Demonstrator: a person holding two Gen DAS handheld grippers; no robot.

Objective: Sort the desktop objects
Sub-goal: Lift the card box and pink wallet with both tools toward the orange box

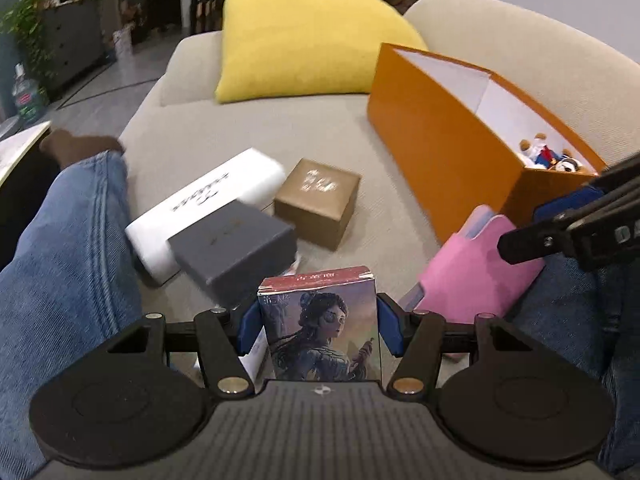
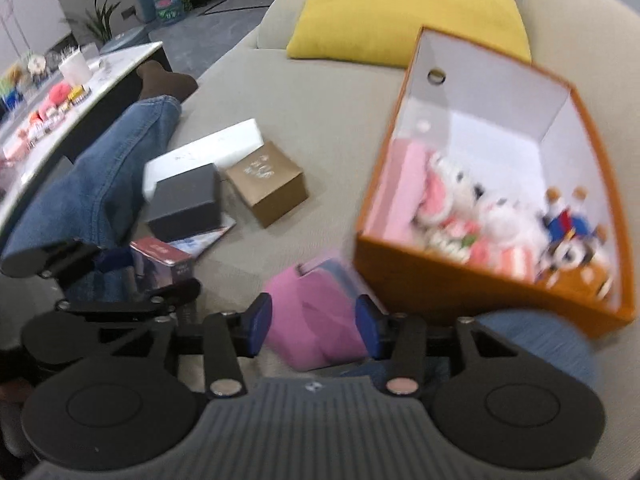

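Beige sofa (image 1: 248,128) with yellow cushion (image 1: 304,40); grey tiled floor (image 1: 112,92) beyond; dark cabinet (image 1: 74,44) with plants at left; white-topped surface (image 2: 116,60) beside the sofa.

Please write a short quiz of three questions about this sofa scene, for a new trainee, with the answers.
1. True or false: the left gripper is shut on the picture box.
2. What lies between the fingers of the right gripper? A) grey box B) pink pouch C) yellow cushion
3. What do you see inside the orange box?

Key
1. True.
2. B, the pink pouch; the gripper is open around it.
3. Soft toys.
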